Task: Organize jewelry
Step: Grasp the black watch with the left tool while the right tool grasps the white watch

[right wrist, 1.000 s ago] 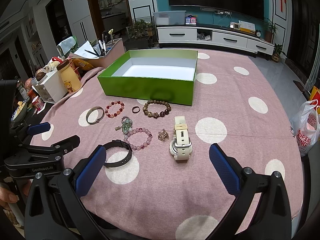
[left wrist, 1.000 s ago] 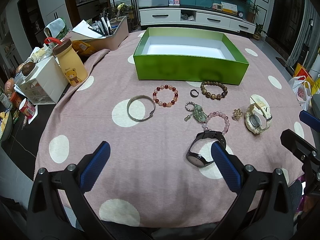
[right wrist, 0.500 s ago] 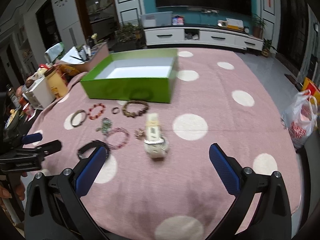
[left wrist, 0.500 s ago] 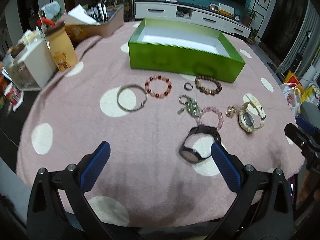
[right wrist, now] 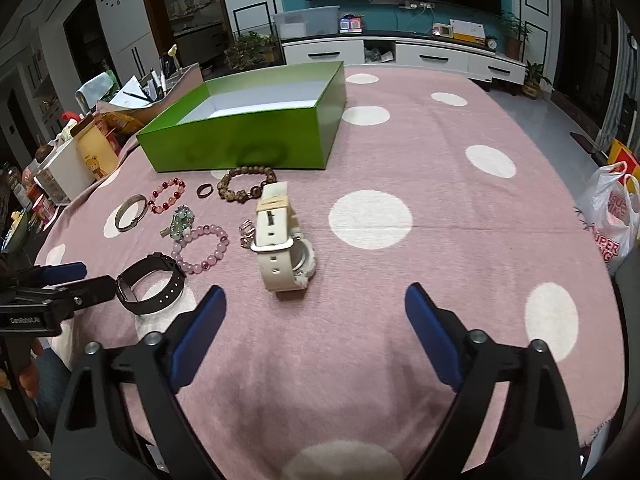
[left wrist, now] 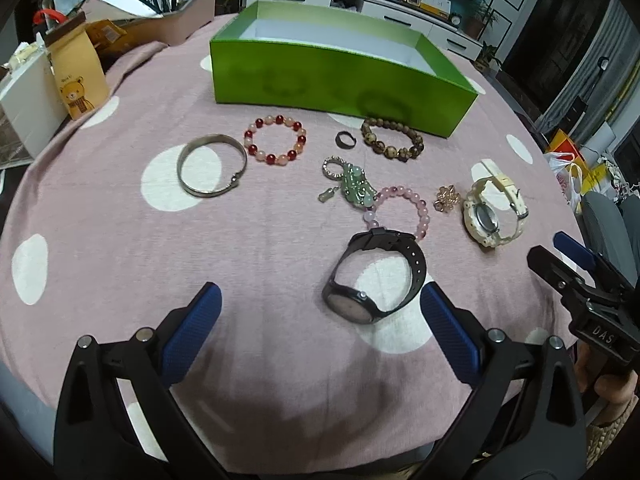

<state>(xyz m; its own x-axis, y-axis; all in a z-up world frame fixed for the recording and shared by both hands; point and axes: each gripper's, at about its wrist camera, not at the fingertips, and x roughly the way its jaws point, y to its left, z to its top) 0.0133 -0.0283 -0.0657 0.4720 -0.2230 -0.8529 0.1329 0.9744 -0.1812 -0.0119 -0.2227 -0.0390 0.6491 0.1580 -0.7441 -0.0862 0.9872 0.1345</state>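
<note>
Both grippers tilt down over a round counter under a pink cloth with white dots. The left gripper has its blue pads spread wide and holds nothing; a black wristwatch lies just ahead, near its right pad. The right gripper has just been closing a little yet is wide apart and empty, a cream-white wristwatch lying just ahead of it. Bead bracelets lie beyond, before an open green cardboard box.
</note>
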